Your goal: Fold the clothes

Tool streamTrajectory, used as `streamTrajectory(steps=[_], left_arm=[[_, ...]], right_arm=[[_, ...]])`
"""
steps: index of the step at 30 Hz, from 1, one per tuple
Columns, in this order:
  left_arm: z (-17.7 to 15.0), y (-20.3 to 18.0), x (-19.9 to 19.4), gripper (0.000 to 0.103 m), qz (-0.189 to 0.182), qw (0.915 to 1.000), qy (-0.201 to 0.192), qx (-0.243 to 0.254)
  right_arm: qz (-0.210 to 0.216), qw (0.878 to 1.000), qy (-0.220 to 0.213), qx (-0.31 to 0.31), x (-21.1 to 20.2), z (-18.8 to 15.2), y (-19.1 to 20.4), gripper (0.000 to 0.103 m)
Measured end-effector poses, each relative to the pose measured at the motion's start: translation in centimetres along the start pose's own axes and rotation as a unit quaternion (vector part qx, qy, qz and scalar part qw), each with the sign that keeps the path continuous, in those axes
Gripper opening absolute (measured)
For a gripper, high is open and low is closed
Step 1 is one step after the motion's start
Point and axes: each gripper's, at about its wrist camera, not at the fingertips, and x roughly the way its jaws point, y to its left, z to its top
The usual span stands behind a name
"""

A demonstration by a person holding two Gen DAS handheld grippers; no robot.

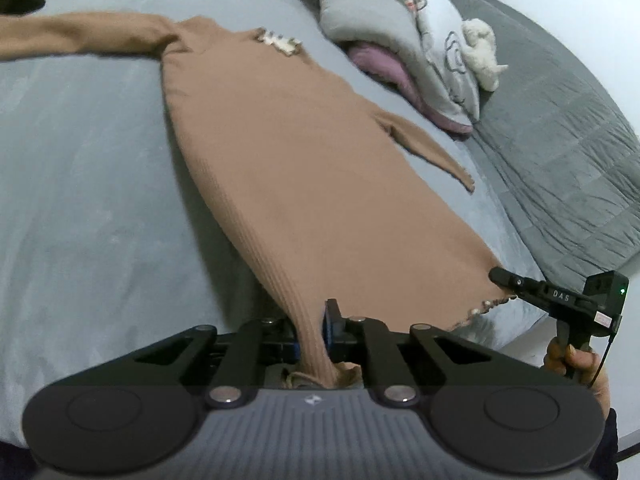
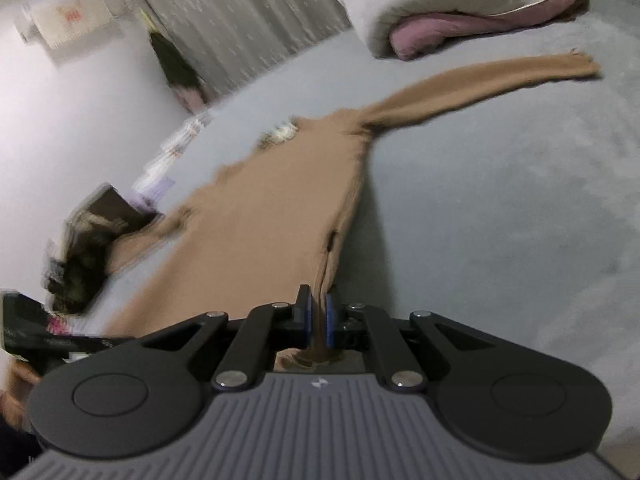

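A tan ribbed knit dress (image 1: 280, 152) lies stretched out on the grey bed, sleeves spread, a pale ornament near its collar (image 1: 278, 42). My left gripper (image 1: 314, 332) is shut on the hem at its left corner. My right gripper (image 2: 319, 316) is shut on the hem's other corner and shows at the right edge of the left wrist view (image 1: 520, 286). The dress (image 2: 272, 200) runs away from the right gripper, one sleeve (image 2: 480, 80) reaching toward the bedding pile. The hem is lifted slightly off the bed between both grippers.
A folded grey and pink quilt (image 1: 400, 32) with a white plush toy (image 1: 482, 52) lies at the bed's far side. A grey quilted blanket (image 1: 560, 140) is on the right. Dark objects (image 2: 92, 232) and papers sit at the bed's left edge, by curtains (image 2: 240, 12).
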Motion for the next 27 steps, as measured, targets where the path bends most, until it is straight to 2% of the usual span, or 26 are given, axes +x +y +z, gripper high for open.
streamTrajectory(steps=[2,3,5,6,7,9,11,12,14,15,17,18,21,23,25,27], left_arm=[[0.1,0.8,-0.7,0.023,-0.002,0.9998,0.007,-0.018],[0.3,1.4,-1.5,0.029,-0.001,0.9995,-0.002,-0.03],[1.1,2.8,-3.3,0.034,0.003,0.9982,-0.032,-0.05],[1.5,3.5,-4.2,0.041,0.005,0.9971,-0.047,-0.059],[2.2,4.9,-5.6,0.053,0.019,0.9931,-0.079,-0.084],[4.0,8.7,-8.7,0.062,0.061,0.9738,-0.16,-0.15],[5.1,10.7,-9.8,0.063,0.087,0.959,-0.199,-0.181],[6.1,12.3,-10.5,0.063,0.108,0.947,-0.226,-0.201],[8.3,15.6,-11.7,0.07,0.152,0.9188,-0.28,-0.233],[9.4,17.2,-11.7,0.081,0.174,0.9085,-0.296,-0.238],[11.5,20.2,-11.3,0.082,0.211,0.8934,-0.312,-0.245],[12.2,21.1,-11.1,0.082,0.225,0.8889,-0.313,-0.247],[13.7,22.9,-10.6,0.082,0.258,0.8813,-0.308,-0.249],[14.9,24.1,-9.9,0.082,0.274,0.8842,-0.298,-0.233],[15.9,24.9,-8.9,0.089,0.29,0.8843,-0.299,-0.212],[16.5,25.2,-8.3,0.098,0.302,0.8812,-0.306,-0.198]], right_arm=[[-0.03,0.999,0.012,-0.012,0.4,-0.1,0.2,0.011],[-0.05,0.998,0.015,-0.018,0.6,-0.1,0.3,0.016],[-0.073,0.997,0.015,-0.023,0.6,0.1,0.3,0.03],[-0.082,0.996,0.003,-0.028,0.4,0.3,0.3,0.039],[-0.086,0.996,-0.008,-0.034,0.3,0.8,0.5,0.048],[-0.092,0.994,-0.027,-0.045,0.2,1.8,0.8,0.057],[-0.088,0.993,-0.037,-0.064,0.8,3.1,1.7,0.059],[-0.085,0.993,-0.039,-0.074,1.1,3.6,2.2,0.059],[-0.074,0.991,-0.04,-0.105,2.5,5.1,3.9,0.06],[-0.066,0.989,-0.04,-0.124,3.5,6.0,5.0,0.06],[-0.049,0.987,-0.035,-0.147,5.4,7.4,6.5,0.061],[-0.041,0.986,-0.03,-0.157,6.5,8.1,7.1,0.061],[-0.03,0.98,-0.017,-0.194,9.8,9.5,9.5,0.061],[-0.024,0.977,-0.014,-0.211,11.3,9.7,10.4,0.061],[-0.005,0.976,-0.014,-0.215,12.9,9.4,10.9,0.061],[0.002,0.977,0.003,-0.212,14.4,9.0,11.1,0.061]])
